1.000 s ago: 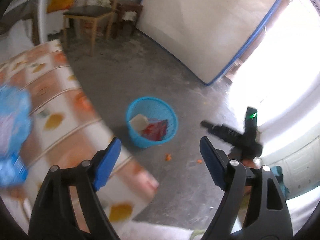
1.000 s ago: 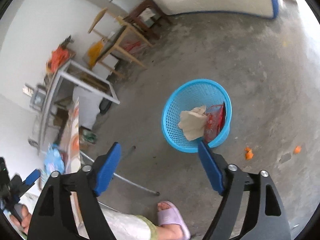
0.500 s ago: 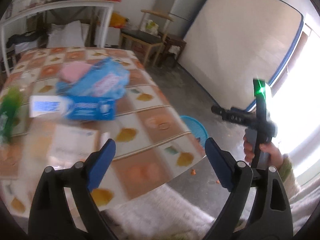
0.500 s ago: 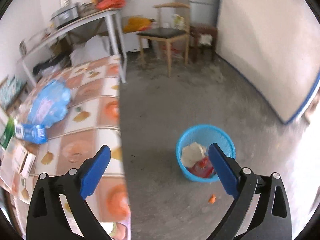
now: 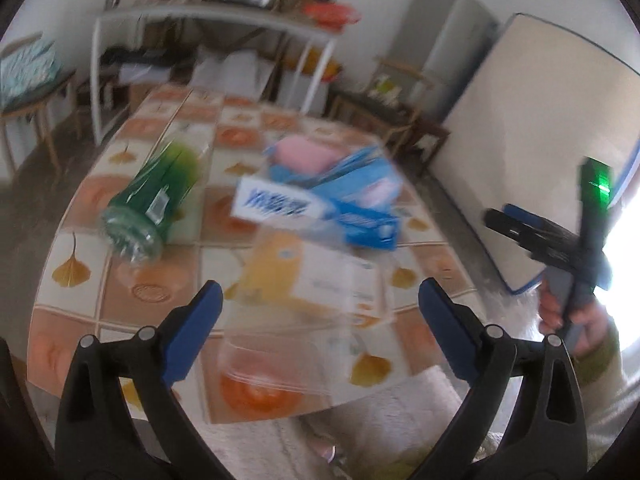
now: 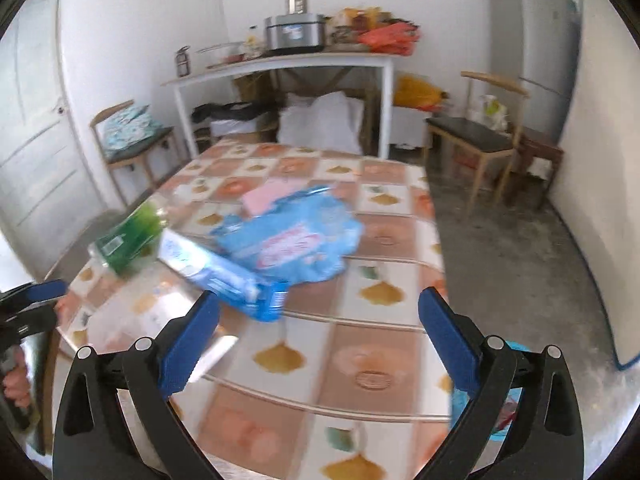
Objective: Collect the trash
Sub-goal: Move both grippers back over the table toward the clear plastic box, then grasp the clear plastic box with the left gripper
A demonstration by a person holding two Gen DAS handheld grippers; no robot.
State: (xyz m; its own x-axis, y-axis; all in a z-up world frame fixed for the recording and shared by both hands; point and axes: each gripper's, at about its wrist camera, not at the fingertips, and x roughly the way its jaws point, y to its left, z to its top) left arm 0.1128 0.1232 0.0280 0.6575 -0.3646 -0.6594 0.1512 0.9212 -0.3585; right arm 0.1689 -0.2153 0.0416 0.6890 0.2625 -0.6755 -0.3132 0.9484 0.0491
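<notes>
Both grippers are empty, with their jaws spread wide. The left gripper (image 5: 318, 330) has just been opening, with nothing between its blue pads, and the right gripper (image 6: 319, 332) likewise widened within the last second and grips nothing.

The trash lies on the table covered in an orange-and-white leaf-patterned cloth (image 6: 384, 240). Ahead of the left gripper and a little to its left is a green clear-plastic bottle on its side (image 5: 150, 204), its long axis running away from the gripper with the base end nearer. Straight ahead, just beyond the left gripper's pads, lies a flat white and yellow paper box or leaflet (image 5: 316, 276) (motion blur hides what it is exactly). Past that is a long blue-and-white carton (image 5: 316, 210), lying crosswise to the left gripper's line, with a crumpled light-blue plastic wrapper (image 6: 292, 240) and a pink flat pack (image 5: 306, 156) behind it.

From the right gripper the carton and wrapper sit ahead and to the left; the bottle is farther left still. The blue mesh plastic basket (image 6: 460, 408) shows only as a sliver beyond the table edge, behind the right gripper's right finger.

I judge the left hand nearer the bottle and flat box, the right nearer the wrapper.
</notes>
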